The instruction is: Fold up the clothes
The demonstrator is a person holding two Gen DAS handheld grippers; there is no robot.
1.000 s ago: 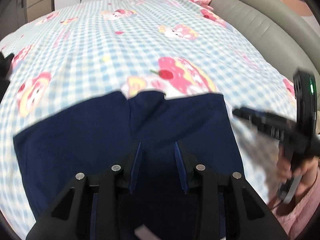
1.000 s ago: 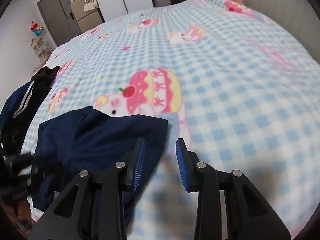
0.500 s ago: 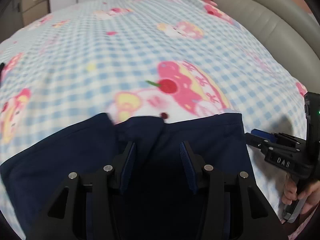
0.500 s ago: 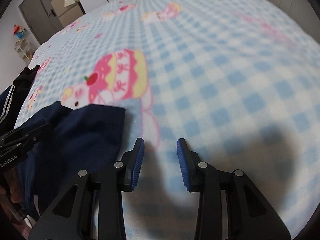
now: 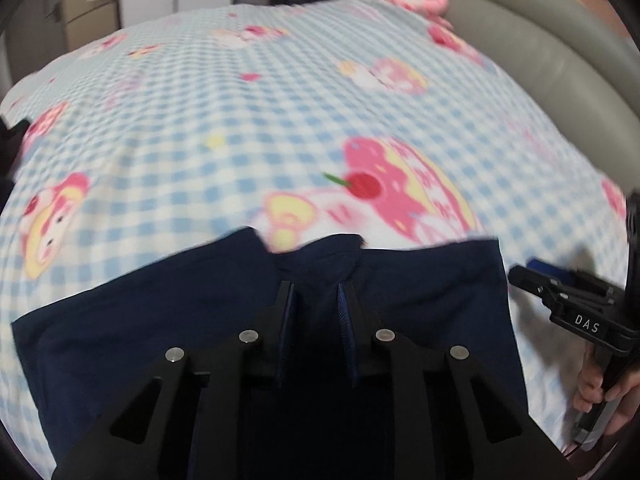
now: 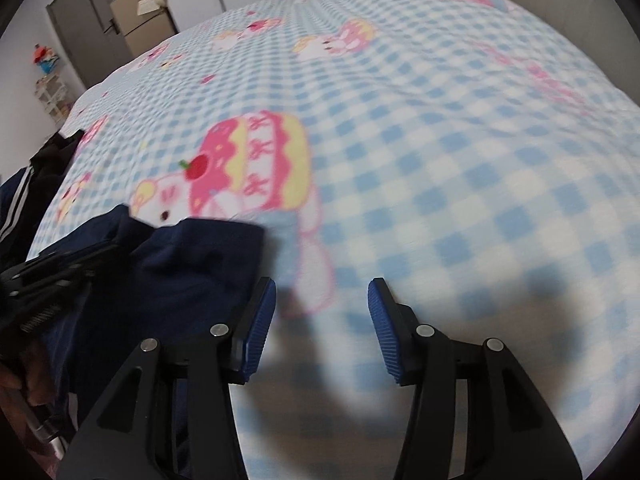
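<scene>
We're over the checked blanket [image 6: 460, 152], which fills both views ahead of the tongs. Navy garment [image 5: 168, 320] lies flat on it, under and ahead of our left tongs [image 5: 316, 296], left of our right tongs [image 6: 322, 300]. Left tongs: jaws narrowed with a gap, above the fabric; can't tell if they pinch it. Right tongs: released, jaws wide, over bare blanket just beside the garment's right edge. Dark clothes pile [image 6: 28, 184] far left.
</scene>
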